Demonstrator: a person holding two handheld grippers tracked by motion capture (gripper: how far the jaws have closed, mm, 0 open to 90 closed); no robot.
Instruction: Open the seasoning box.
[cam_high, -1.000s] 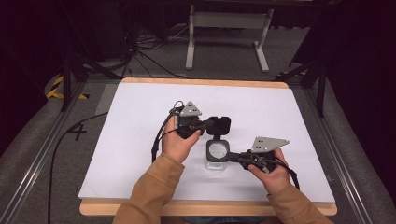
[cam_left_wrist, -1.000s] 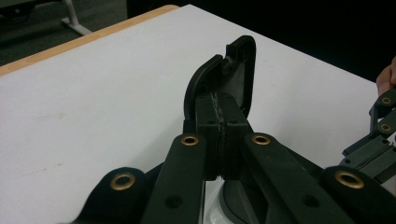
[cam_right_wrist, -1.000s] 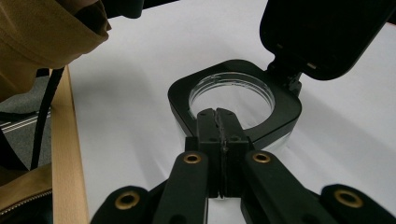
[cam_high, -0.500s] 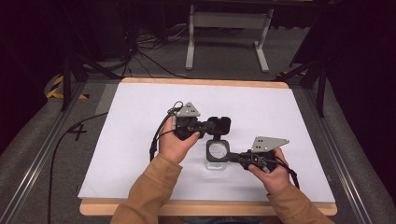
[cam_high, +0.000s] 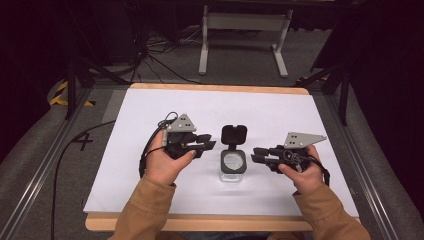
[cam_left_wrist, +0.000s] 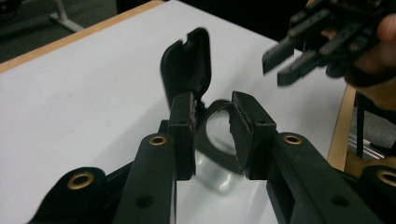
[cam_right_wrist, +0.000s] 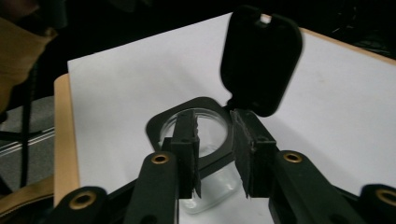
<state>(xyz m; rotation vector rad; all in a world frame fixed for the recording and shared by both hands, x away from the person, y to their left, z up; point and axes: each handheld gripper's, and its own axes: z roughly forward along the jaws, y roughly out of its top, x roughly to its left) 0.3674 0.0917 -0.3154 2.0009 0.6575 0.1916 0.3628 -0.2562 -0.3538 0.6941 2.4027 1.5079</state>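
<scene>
Clear jar (cam_high: 233, 169) with a black square collar stands upright on the white table (cam_high: 125, 165), near the middle of the sheet and slightly toward the person's edge. Its black flip lid (cam_high: 234, 135) is hinged at the jar's far side and stands open, tilted back away from the person. In the right gripper view the jar (cam_right_wrist: 205, 154) shows a round open mouth inside the collar, with the lid (cam_right_wrist: 261, 58) rising behind it; whether anything is inside the jar cannot be told.

The left gripper (cam_high: 207, 145) hovers just to the left of the jar, held in the person's left hand (cam_high: 165, 162), its jaws pointing toward the jar. In the left gripper view the left gripper (cam_left_wrist: 212, 135) has its 2 jaws parted by a modest gap, gripping nothing, with the jar's collar visible between and beyond them.

The right gripper (cam_high: 256, 155) sits just to the right of the jar, held in the right hand (cam_high: 302, 172), its jaws aimed at the jar and apart from it. In the right gripper view the right gripper (cam_right_wrist: 215, 149) also has its 2 jaws parted by a modest gap and empty.

Both sleeves are tan.
</scene>
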